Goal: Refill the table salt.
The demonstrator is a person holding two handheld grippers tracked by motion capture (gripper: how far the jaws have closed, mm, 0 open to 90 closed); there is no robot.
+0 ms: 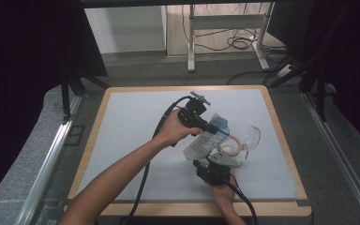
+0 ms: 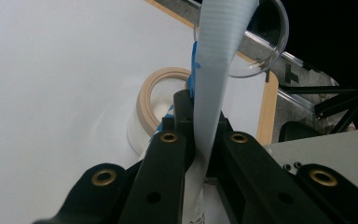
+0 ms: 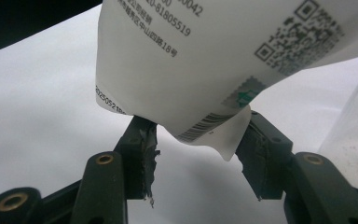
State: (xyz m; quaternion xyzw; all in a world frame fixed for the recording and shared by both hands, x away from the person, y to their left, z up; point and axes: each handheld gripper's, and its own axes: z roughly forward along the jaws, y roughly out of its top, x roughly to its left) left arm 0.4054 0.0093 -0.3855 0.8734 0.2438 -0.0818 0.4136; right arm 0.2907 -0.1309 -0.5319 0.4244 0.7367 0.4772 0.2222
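Observation:
A white printed pouch (image 1: 201,143) with a blue top hangs tilted over the grey mat (image 1: 136,136). My left gripper (image 1: 212,126) is shut on its upper sealed edge; in the left gripper view the ribbed strip of the pouch (image 2: 214,70) runs up from between the shut jaws of that gripper (image 2: 198,109). My right gripper (image 1: 207,162) sits just below the pouch, pointing up. In the right gripper view this gripper (image 3: 198,142) stands open, and the pouch's bottom corner (image 3: 214,135) dips between its jaws without being clamped.
A beige tape roll (image 1: 229,145) lies flat just right of the pouch, also seen as a ring (image 2: 151,93) behind the left jaws. A clear plastic bowl (image 1: 252,136) lies tipped beside it. The wooden table edge (image 1: 281,136) is close on the right.

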